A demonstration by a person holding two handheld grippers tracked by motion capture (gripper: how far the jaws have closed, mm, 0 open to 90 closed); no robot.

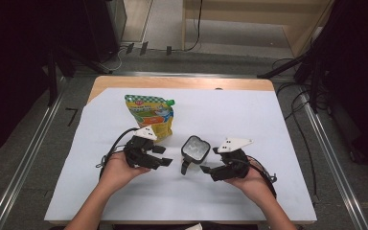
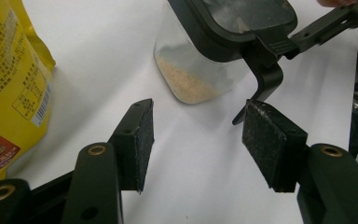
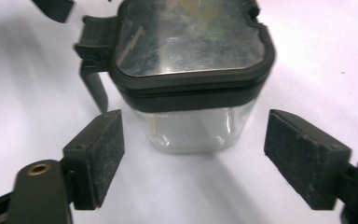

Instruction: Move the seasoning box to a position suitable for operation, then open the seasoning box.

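Step in hand: I am closing in on the clear container from both sides; nothing is gripped yet, so I judge this the approach before a grasp.
Container: it stands upright near the middle of the desk, a little toward my edge, dark lid on, a thin layer of pale grains at the bottom, one latch hanging loose on its side.
Right gripper: jaws spread to either side of the container's glass wall, pads clear of it.
Left gripper: jaws spread with only bare desk between them; the latch sits just beyond one pad.
Pouch: yellow and green, lying toward the far left of the desk, untouched.
Next move: I reckon my right jaws must slide forward and pinch the body to steady it, leaving my left free for the latch or lid.
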